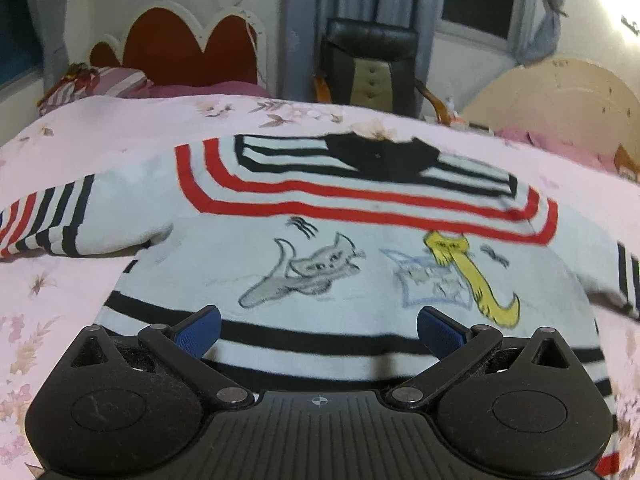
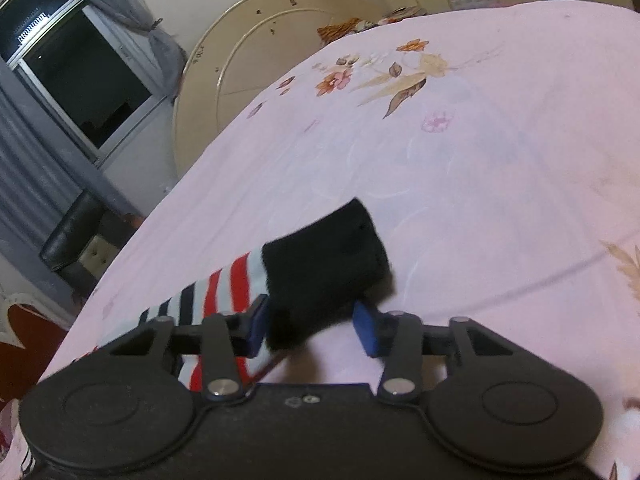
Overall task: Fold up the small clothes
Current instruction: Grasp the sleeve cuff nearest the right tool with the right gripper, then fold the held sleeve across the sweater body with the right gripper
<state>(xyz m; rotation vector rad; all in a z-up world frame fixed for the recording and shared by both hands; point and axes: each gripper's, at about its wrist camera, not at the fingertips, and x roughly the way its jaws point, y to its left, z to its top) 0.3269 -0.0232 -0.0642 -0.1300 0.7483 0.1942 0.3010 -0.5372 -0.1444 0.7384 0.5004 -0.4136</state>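
- The left claw (image 1: 319, 330) is open wide, with nothing between its 2 blue pads (image 1: 200, 330). It hangs just over the bottom edge of the sweater (image 1: 320, 248).
- The right claw (image 2: 310, 330) has the black cuff (image 2: 326, 256) of the striped sleeve (image 2: 208, 296) between its pads. I cannot tell if it pinches yet.
- The sweater lies flat on the pink bed sheet (image 2: 460, 160), cats facing up. No fold is made; sleeves and body are still to do.
- Only the left view shows the whole sweater. Only the right view shows the cuff.
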